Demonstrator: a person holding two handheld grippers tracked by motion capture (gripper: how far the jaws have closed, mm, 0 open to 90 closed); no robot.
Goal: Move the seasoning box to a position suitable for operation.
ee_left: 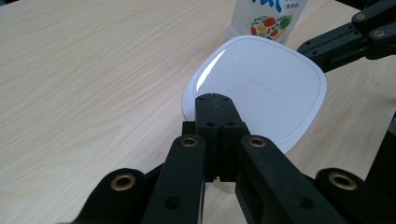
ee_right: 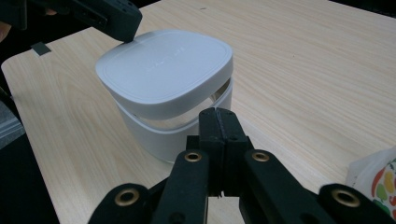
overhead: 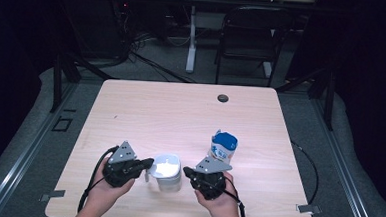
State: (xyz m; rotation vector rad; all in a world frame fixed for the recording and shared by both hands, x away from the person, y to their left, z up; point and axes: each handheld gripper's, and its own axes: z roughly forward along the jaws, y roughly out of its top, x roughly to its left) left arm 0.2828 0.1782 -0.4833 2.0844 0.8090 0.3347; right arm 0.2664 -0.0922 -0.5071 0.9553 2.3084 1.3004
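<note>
Work at this moment centres on the white, rounded-square plastic container with a loose-fitting white lid (overhead: pixel 166 171), which stands near the front edge of the pale wood-grain surface (overhead: pixel 146 111), between the two hands. The left tongs (overhead: pixel 147 163) are pressed together with nothing between them, and their tip rests at, or just over, the lid's near edge in the left gripper view (ee_left: pixel 214 100); whether it truly presses on the lid cannot be told for certain. The right tongs (ee_right: pixel 218 114) are likewise pressed together and empty, poised just beside the container's wall, close to the gap that shows under the lid on that side. In the right gripper view the lid (ee_right: pixel 163 65) sits slightly raised over the body (ee_right: pixel 161 137), a dark slot running between them, so it looks neither fully seated nor removed.

Judging from this, the job appears to be in its early or middle part: the container is reached and flanked, but the lid is not yet off or pushed home, and nothing is gripped. The blue-and-white printed pouch with fruit pictures (overhead: pixel 223 147) stands upright and untouched just behind the right hand, near the container but apart from it.

By count: one container, one lid, one pouch, two tongs, two hands, and one small dark round grommet (overhead: pixel 223 98) near the surface's far edge.
</note>
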